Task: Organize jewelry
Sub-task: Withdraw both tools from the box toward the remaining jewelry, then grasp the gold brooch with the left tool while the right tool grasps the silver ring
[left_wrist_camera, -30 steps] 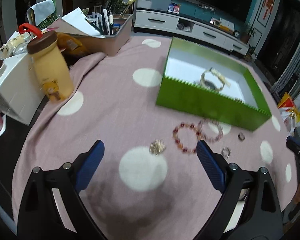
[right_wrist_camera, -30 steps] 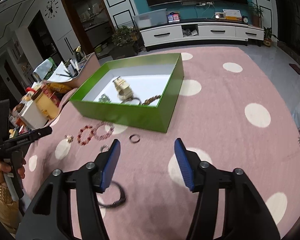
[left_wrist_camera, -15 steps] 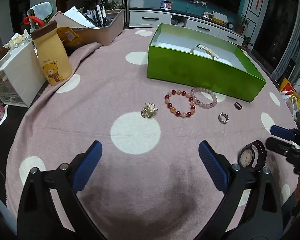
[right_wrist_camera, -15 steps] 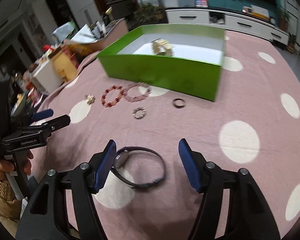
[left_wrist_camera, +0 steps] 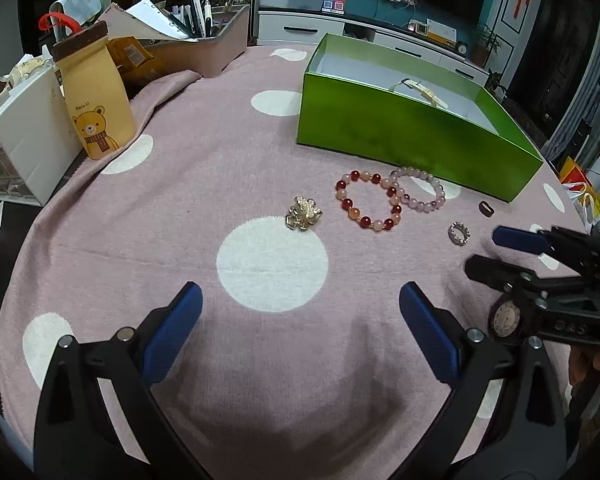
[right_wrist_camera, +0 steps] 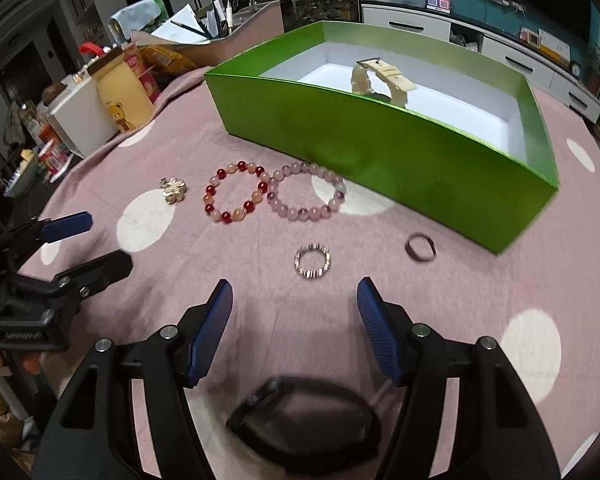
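Your left gripper (left_wrist_camera: 300, 324) is spread wide over the pink polka-dot tablecloth (left_wrist_camera: 203, 184) and holds nothing; a white dot lies between its blue pads. Your right gripper (right_wrist_camera: 295, 312) is also wide open and empty, with the black wristwatch (right_wrist_camera: 308, 424) lying blurred on the cloth low between its arms, untouched as far as you can see. Just ahead of its pads sit the sparkly ring (right_wrist_camera: 312, 261) and the dark ring (right_wrist_camera: 420, 246). Beyond them lie the red bead bracelet (right_wrist_camera: 235, 192), touching the lilac bead bracelet (right_wrist_camera: 306, 191), and the gold brooch (right_wrist_camera: 173, 189). The green box (right_wrist_camera: 380, 136) stands behind, a cream watch (right_wrist_camera: 380, 78) inside. Bare cloth stretches to your right.
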A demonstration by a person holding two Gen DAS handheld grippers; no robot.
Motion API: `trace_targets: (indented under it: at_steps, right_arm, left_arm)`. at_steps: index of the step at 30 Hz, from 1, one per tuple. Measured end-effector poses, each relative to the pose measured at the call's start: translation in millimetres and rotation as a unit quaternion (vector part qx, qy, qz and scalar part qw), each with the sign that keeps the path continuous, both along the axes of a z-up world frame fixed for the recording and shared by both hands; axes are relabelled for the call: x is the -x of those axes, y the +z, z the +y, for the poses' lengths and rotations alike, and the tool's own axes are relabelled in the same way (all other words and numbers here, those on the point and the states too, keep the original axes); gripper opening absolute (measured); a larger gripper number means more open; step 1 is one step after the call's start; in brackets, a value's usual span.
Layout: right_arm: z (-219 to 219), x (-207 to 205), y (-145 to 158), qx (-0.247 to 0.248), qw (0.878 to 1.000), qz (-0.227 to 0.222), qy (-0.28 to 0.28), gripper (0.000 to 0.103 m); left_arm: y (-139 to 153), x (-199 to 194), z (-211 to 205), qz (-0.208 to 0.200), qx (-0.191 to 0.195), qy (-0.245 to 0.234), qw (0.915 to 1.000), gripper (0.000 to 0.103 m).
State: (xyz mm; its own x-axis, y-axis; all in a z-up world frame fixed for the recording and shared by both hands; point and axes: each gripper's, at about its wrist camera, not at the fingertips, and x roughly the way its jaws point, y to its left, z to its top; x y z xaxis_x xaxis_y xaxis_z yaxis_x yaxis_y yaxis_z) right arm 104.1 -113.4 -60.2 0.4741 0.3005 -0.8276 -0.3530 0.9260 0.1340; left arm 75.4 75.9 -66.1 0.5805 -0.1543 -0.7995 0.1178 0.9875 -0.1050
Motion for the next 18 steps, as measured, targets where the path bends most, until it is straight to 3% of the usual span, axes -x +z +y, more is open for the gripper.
trace_targets:
  at_steps: [4,9,10,14,18]
  right_arm:
    - [9,-13,-5,0.026,1.000,0.004,0.007,0.045]
    - [19,-20,-10,0.063,0.998,-0.004,0.020,0.033]
    - [20,-20,-10,0.061,0.998,-0.004,0.022,0.021]
    - [22,-18,-10,0.070,0.997,-0.016,0.030,0.021]
    - [12,-11,-6,0.040,0.999,-0.019,0.018,0.021]
  left_arm:
    - [-1,-2,1,-0.001,0.003,-0.001,1.0000,0.100]
    - [-1,-7,2,-0.004,0.007,-0.002,1.0000,0.100]
    - [-1,-8,1,-0.004,0.008,-0.002,1.0000,0.100]
    - [-1,-14,-1,-0.007,0.010,-0.004,0.9999,0.100]
    - [-1,-21,-4,-0.012,0.009,-0.004,0.9999,0.100]
